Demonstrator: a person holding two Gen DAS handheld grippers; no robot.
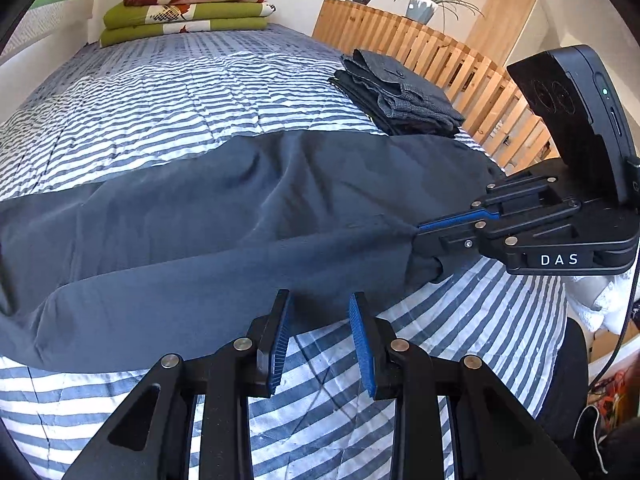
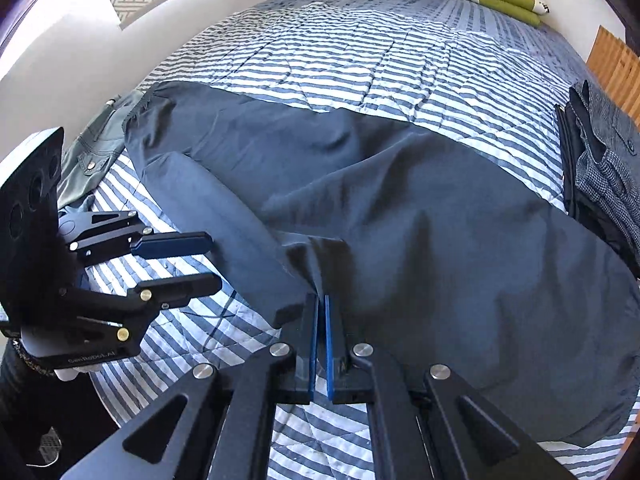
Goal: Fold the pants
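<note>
A pair of dark blue-grey pants point(image 2: 360, 184) lies spread across the near part of a bed with a blue and white striped bedspread point(image 1: 192, 92). The waistband end reaches toward the wall-side edge, and the legs run toward the other side and the near edge. Most of the far half of the bed is bare stripes, with lots of room there. Folded green and red blankets point(image 1: 188, 12) sit at the far end of the bed. A stack of folded dark clothes point(image 1: 400, 100) sits at the edge next to a wooden slat rail point(image 1: 420, 40). A grey-green garment point(image 2: 96, 148) lies at the wall-side edge, just beside the waistband. The right gripper point(image 2: 322, 300) is clamped tight on a bunched bit of the pants near the near edge of the bed. The left gripper point(image 1: 318, 300) is partly open with nothing between its blue pads point(image 1: 362, 344), and its tips sit right at the edge of the pants cloth.
</note>
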